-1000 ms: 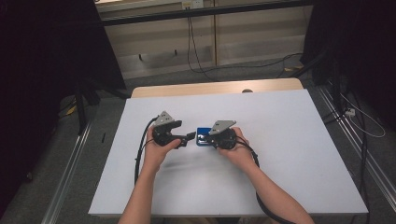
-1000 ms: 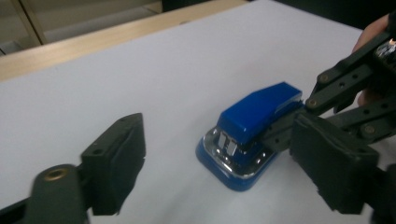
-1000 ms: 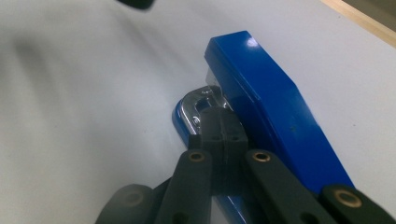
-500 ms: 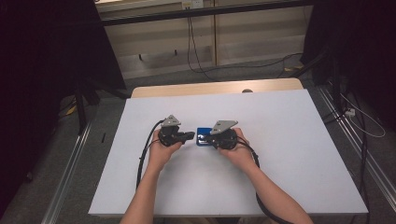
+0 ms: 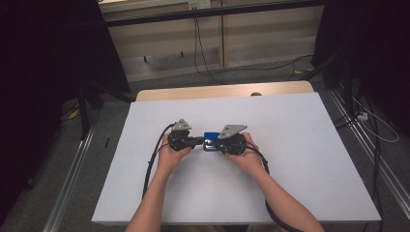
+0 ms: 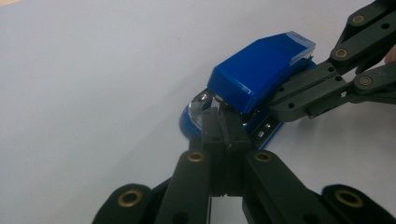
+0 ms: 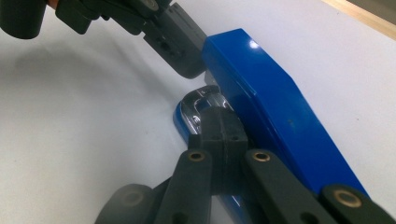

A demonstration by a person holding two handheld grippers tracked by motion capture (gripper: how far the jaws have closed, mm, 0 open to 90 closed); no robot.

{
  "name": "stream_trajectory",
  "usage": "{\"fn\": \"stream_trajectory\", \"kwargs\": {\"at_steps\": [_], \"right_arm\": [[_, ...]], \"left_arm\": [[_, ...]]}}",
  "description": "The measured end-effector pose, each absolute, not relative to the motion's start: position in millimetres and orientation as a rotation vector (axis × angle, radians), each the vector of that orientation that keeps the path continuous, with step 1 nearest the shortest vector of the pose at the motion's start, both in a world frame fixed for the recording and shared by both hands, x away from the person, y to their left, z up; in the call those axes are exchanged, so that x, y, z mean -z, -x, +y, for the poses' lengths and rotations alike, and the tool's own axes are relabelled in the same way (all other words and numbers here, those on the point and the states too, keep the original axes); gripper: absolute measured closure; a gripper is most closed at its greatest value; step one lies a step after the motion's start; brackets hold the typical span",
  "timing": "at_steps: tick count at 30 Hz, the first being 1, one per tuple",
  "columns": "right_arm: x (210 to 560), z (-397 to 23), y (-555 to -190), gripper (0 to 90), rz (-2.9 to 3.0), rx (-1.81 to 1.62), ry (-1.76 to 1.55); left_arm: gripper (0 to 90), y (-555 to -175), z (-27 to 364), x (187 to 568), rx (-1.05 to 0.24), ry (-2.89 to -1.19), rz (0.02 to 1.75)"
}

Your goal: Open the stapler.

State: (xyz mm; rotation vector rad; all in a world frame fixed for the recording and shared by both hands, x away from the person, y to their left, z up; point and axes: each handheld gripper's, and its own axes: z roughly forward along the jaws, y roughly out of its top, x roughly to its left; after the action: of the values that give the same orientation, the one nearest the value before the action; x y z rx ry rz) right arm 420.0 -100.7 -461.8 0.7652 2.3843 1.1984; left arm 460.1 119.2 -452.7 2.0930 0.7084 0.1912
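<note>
A blue stapler (image 5: 212,142) is lying near the middle of the white table (image 5: 300,159), and the person is working on it from both ends. The left gripper (image 6: 223,122), jaws just pressed together, is nosing at the stapler's front mouth; the right gripper (image 7: 215,125), also closed, is bracing the base. Next probably comes prying the top open while steadying it.

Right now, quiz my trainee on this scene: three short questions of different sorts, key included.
1. Multiple choice: what colour is the stapler? A red, B blue, C green.
2. True or false: the left gripper has its jaws spread wide apart.
3. What does the stapler rest on?

Key
1. B.
2. False: its jaws are shut together, at the stapler's metal-tipped end.
3. The white table.
</note>
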Motion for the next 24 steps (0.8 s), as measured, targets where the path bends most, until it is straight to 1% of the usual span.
{"fn": "stream_trajectory", "kwargs": {"at_steps": [11,19,24], "right_arm": [[462.5,-102.1,-420.6,90.0,2.379,-1.213,-0.787],[463.2,-102.3,-420.4,90.0,2.372,-1.219,-0.794],[463.2,-101.8,-420.2,90.0,2.365,-1.217,-0.801]], "left_arm": [[90.0,-460.3,118.9,446.9,-0.191,-2.079,0.697],[90.0,-459.0,117.7,438.1,-0.181,-2.011,0.693],[90.0,-458.5,117.0,434.7,-0.177,-2.001,0.686]]}}
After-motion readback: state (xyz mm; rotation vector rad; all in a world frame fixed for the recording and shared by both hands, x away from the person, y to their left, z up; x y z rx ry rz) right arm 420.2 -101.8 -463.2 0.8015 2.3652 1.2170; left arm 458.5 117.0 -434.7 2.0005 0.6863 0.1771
